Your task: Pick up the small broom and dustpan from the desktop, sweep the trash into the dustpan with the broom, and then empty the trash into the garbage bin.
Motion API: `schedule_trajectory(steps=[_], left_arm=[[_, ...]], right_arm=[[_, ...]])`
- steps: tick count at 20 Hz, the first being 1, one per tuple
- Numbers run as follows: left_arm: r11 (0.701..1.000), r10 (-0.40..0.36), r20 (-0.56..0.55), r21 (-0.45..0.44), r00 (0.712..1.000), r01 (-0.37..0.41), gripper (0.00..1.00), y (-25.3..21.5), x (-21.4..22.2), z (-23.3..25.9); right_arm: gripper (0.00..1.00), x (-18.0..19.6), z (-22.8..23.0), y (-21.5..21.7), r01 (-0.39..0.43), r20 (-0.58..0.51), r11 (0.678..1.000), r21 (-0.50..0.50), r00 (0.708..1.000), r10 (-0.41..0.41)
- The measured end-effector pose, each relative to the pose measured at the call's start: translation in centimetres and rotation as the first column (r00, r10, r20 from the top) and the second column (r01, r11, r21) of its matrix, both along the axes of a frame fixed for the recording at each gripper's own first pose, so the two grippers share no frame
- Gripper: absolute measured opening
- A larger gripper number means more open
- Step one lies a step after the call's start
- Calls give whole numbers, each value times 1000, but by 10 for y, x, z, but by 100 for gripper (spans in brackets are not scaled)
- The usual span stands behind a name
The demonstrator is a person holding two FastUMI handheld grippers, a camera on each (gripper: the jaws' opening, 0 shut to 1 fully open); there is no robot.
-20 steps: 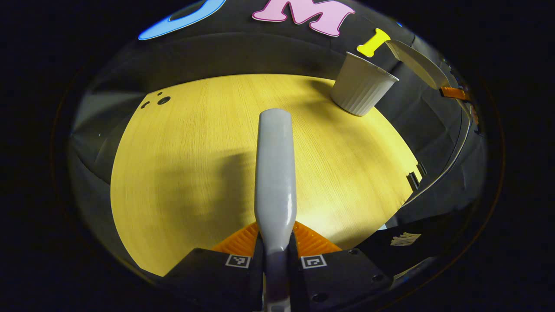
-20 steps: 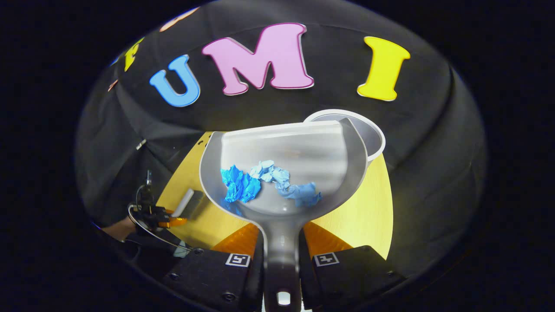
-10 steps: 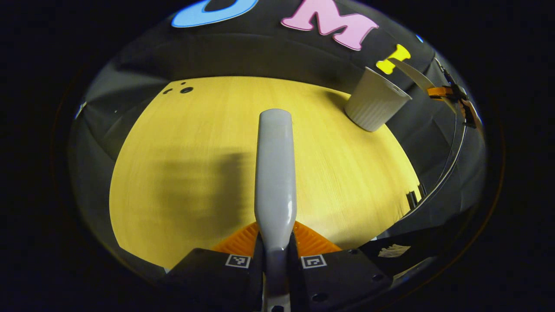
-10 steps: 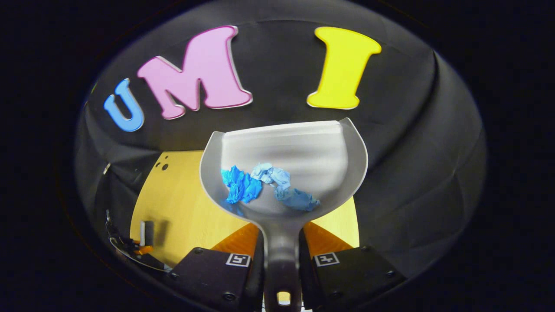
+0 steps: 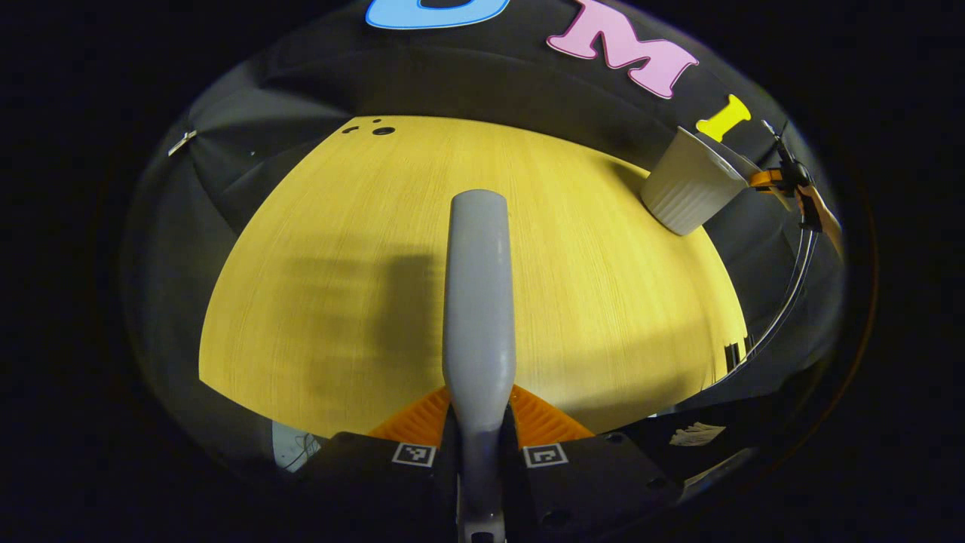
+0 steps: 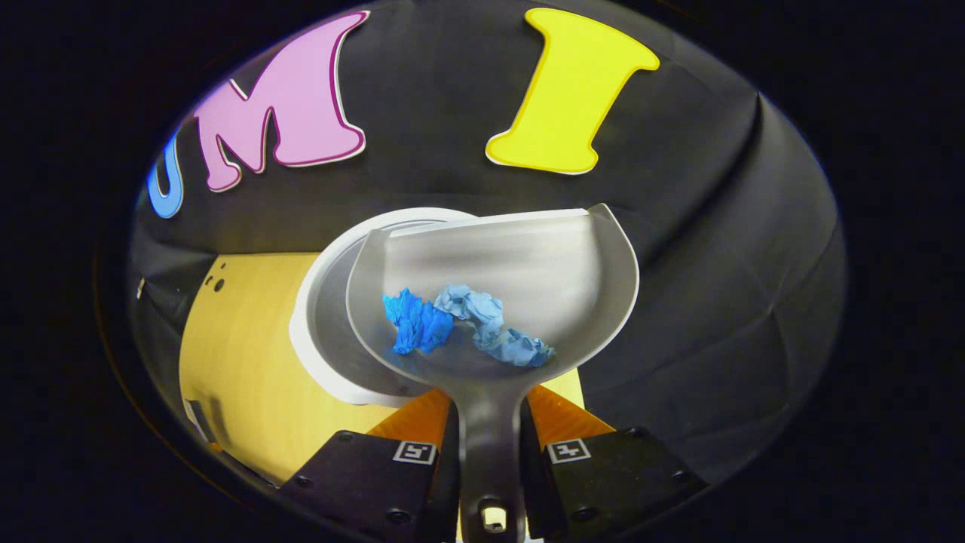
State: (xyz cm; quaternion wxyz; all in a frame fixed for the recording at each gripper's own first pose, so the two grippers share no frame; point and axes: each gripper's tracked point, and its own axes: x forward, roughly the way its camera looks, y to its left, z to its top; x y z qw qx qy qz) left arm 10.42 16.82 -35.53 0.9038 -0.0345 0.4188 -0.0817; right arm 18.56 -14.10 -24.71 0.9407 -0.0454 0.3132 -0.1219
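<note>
In the right gripper view, three crumpled blue paper scraps [image 6: 467, 326] lie in the grey plastic dustpan [image 6: 528, 264], which hangs over the round white ribbed garbage bin [image 6: 320, 332] on the yellow wooden desktop [image 6: 234, 339]. In the left gripper view, the bin [image 5: 690, 192] stands at the desktop's [image 5: 339, 249] far right edge, beyond the grey broom handle [image 5: 478, 294].

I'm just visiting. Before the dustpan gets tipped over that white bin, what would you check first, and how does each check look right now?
1. Right gripper shut on the dustpan handle: ok.
2. Blue paper scraps inside the pan: ok.
3. Pan over the garbage bin: overlaps its opening, but its front lip looks past the far rim: cannot tell.
4. Pan tipped yet: not ok, scraps sit near the handle.
5. Left gripper shut on the broom, apart from the bin: ok.
6. Bin upright on the desktop: ok.
</note>
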Motion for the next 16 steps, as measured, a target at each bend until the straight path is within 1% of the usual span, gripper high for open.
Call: schedule_trajectory(steps=[3, 4, 5, 6, 7, 8, 9, 10, 11, 12, 13, 14, 16], left_arm=[[1000, 23, 1, -19, 1000, -23, 28, -4, 1, 2], [1000, 22, 1, -20, 1000, -22, 31, -3, 1, 3], [1000, 18, 0, -11, 1000, -18, 28, -3, 0, 2], [1000, 12, -2, 0, 1000, -12, 31, -1, -1, 2], [1000, 4, -4, 9, 1000, -4, 31, -2, -3, 1], [1000, -2, -7, 17, 1000, 2, 28, -1, -3, 0], [1000, -9, -13, 24, 1000, 9, 28, 0, -5, -2], [999, -15, -15, 31, 1000, 16, 28, 2, -6, -1], [999, -21, -16, 39, 1000, 21, 31, 3, -4, 0], [998, -25, -17, 49, 1000, 26, 28, 5, -4, 1], [998, -28, -19, 61, 999, 29, 28, 8, -6, 0], [997, -33, -23, 72, 999, 34, 28, 10, -6, 1], [995, -42, -34, 85, 999, 45, 28, 13, -9, 4]], right_arm=[[38, 1, 2, -7, 39, 25, 993, -110, 999, -36], [38, 2, 2, -9, 39, 30, 987, -158, 999, -35], [38, 2, 3, -11, 35, 29, 977, -212, 999, -30], [38, 3, 3, -14, 26, 23, 961, -276, 1000, -21], [39, 2, 5, -14, 12, 14, 937, -348, 1000, -7], [38, 4, 6, -16, -1, 5, 909, -417, 1000, 3], [38, 5, 8, -17, -11, 1, 879, -477, 1000, 14], [38, 5, 11, -18, -19, -2, 853, -521, 1000, 22], [38, 4, 16, -20, -24, -7, 832, -554, 1000, 24], [38, -1, 22, -24, -31, -20, 813, -582, 1000, 23], [38, -4, 28, -26, -36, -21, 789, -613, 999, 30], [39, -8, 32, -28, -41, -27, 758, -651, 999, 30], [38, -16, 44, -31, -51, -37, 681, -731, 999, 35]])
